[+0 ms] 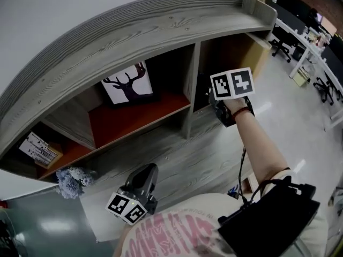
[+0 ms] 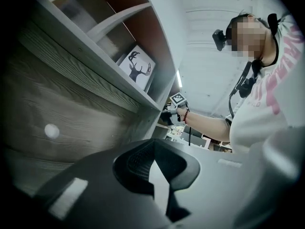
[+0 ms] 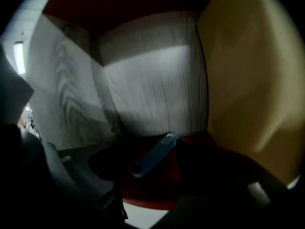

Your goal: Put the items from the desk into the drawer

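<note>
Right gripper view is showing the blue tube (image 3: pixel 153 155) lying on the red shelf floor (image 3: pixel 157 192), right between the spread jaws. It is slanting away toward the grey back wall with a gap on each side, so nothing is pinching it. In the head view, the right gripper (image 1: pixel 221 108) is reaching into the end compartment of the desk shelf (image 1: pixel 161 31), next to the deer picture (image 1: pixel 130 83). The left gripper (image 2: pixel 153 149) is hanging low by a wooden front with a round knob (image 2: pixel 51 130), jaws pressed together and gripping nothing.
</note>
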